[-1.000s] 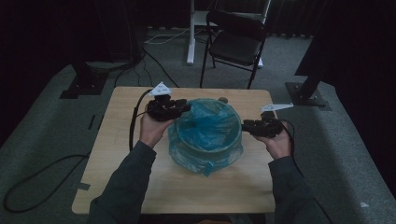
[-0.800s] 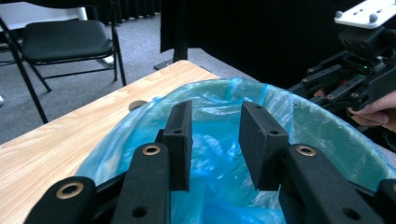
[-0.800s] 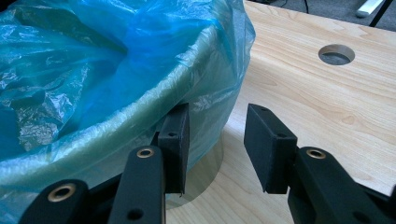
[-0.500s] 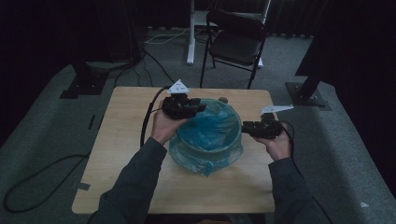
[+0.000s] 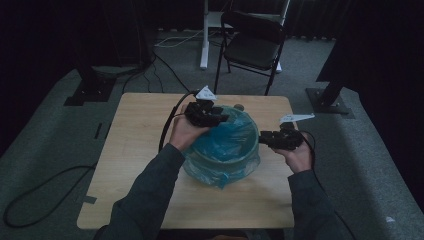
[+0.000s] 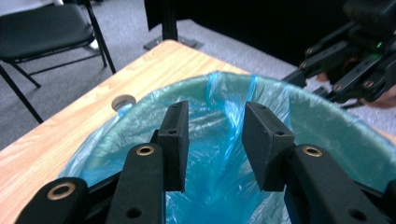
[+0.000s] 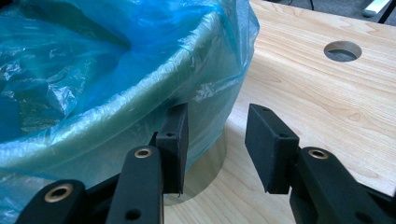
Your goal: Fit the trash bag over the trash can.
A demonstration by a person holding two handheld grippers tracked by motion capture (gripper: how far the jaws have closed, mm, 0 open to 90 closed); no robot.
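A round bin [image 5: 225,160] lined with a blue plastic bag [image 6: 224,107] stands mid-table. My left gripper [image 5: 222,119] hovers over the bin's far-left rim and points across the opening. Its jaws [image 6: 215,140] are open and have just been opening; a fold of bag shows beyond them, untouched. My right gripper [image 5: 263,139] sits at the bin's right side, also seen across the bin in the left gripper view [image 6: 345,60]. It is open [image 7: 215,144], with the left pad [image 7: 173,140] close against the bag-covered wall [image 7: 93,70] and bare table between the pads.
The wooden table [image 5: 140,140] has a round hole [image 7: 343,50] behind the bin. A black folding chair [image 5: 255,45] and stand bases sit on the grey floor beyond. Cables trail off the table's left side.
My left gripper has moved right along the bin's far rim and its jaws stand wider. The right gripper has stayed where it was.
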